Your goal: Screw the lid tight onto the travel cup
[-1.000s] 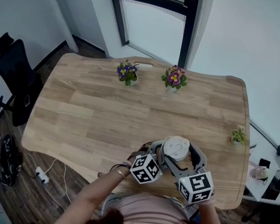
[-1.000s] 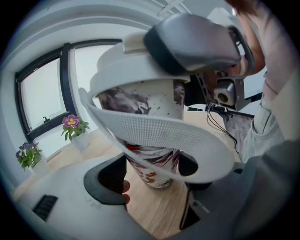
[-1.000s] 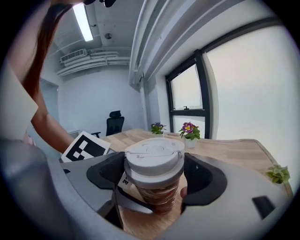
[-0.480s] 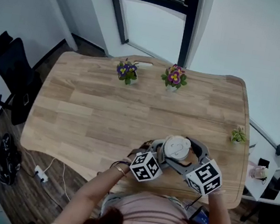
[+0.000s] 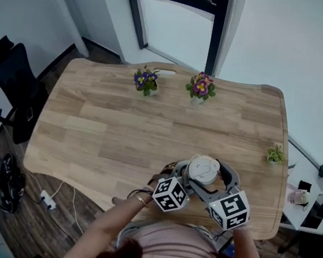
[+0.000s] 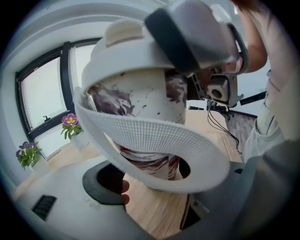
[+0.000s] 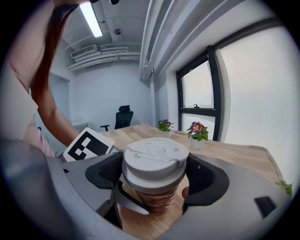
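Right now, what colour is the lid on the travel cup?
Plain off-white; the lid shows best in the right gripper view.

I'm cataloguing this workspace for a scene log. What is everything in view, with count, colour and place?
table: 1, light wood, middle of the room
travel cup: 1, white with dark red marbling, near table edge
lid: 1, white, on top of the cup
flowering potted plants: 2, purple blooms and pink blooms, far table edge
small potted plant: 1, green, right table edge
office chair: 1, black, left of the table
power strip: 1, white, floor at near left
left gripper: 1, grey, jaws around the cup body
right gripper: 1, grey, jaws on the lid
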`<state>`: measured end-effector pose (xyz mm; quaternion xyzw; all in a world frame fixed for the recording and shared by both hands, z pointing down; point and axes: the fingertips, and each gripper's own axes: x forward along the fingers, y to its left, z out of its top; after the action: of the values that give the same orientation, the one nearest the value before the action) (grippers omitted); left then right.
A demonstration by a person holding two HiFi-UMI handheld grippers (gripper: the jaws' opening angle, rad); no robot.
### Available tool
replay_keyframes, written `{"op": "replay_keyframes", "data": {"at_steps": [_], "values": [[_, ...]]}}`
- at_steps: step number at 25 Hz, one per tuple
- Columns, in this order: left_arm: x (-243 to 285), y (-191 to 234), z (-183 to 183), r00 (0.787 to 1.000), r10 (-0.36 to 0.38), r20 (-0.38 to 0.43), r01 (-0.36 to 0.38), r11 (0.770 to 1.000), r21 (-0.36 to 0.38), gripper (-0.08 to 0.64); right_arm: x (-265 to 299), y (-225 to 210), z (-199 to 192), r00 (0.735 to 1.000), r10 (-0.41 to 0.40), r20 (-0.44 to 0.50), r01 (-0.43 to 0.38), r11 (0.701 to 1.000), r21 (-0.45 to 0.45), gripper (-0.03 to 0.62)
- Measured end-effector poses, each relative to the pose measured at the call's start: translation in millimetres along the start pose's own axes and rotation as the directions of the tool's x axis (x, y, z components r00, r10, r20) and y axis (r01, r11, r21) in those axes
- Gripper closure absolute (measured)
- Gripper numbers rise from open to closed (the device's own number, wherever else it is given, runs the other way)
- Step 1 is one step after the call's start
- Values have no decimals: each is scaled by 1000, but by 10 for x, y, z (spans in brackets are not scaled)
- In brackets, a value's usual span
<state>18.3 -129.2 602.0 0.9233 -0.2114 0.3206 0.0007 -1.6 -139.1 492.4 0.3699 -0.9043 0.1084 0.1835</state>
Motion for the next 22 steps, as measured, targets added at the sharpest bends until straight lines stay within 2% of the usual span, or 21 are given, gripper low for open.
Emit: {"op": "replay_keyframes", "data": {"at_steps": [13,18,22], "values": [[12,-12,9,1000,-2,-2,2,999,-32,215,-17,-16,-46,1000,-21,-5,21,999,49,201],[10,-8,11,1000,14,-6,-15,998,-63,215,-14,-17,-49,999,-29,-18,30,998,55,201],[-13,1,-23,999,45,-28,-48,991,-122,215,-13,-17,-46,999,-42,-18,44,997,62,201]]}}
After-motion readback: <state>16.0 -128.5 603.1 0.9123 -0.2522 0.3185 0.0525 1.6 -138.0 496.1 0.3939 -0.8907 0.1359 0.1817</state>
